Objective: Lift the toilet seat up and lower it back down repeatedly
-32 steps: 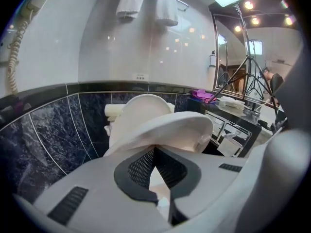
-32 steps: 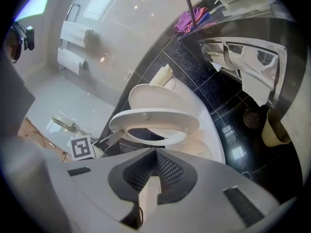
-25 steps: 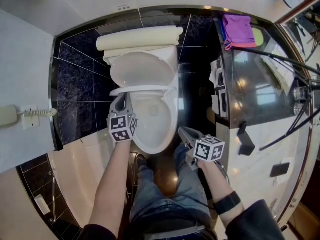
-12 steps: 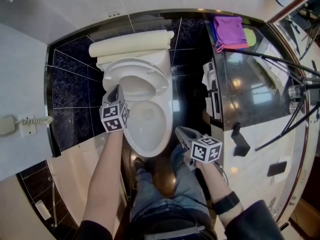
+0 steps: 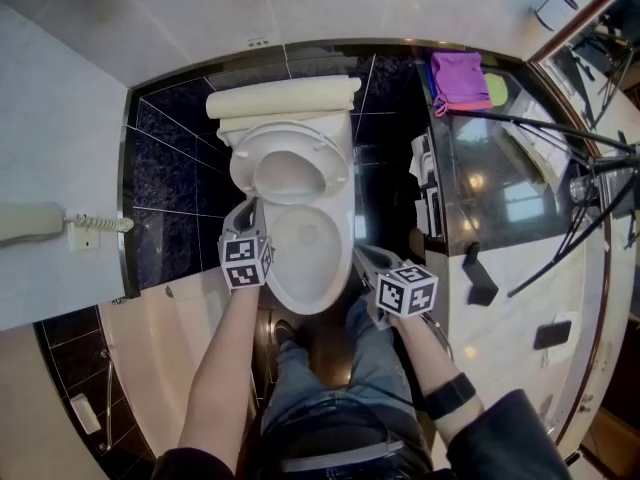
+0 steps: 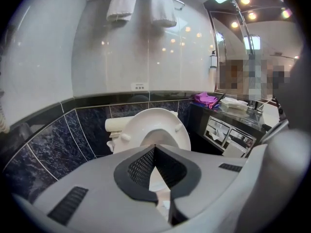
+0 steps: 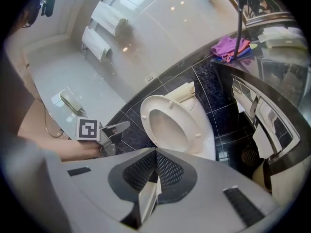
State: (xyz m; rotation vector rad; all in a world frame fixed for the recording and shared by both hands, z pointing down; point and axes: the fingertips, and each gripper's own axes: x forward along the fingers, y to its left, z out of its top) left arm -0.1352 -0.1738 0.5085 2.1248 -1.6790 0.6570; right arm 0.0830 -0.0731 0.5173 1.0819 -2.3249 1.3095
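White oval plastic toilet seat [image 5: 242,168]: raised, leaning back on the cistern [image 5: 280,99], just ahead of your left tongs [image 5: 247,208], the nearer pair. Both pairs closed, empty. Right tongs [image 5: 362,255] stand off beside the bowl [image 5: 312,290].

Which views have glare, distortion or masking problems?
Head view: heavy fisheye bending, bright spots glaring on the glossy counter. Left gripper view: dark vignetted corners, lamp spots mirrored in the wall panel, mosaic patch at right. Right gripper view: vignetted too, scene tilted, toilet seat sharp.
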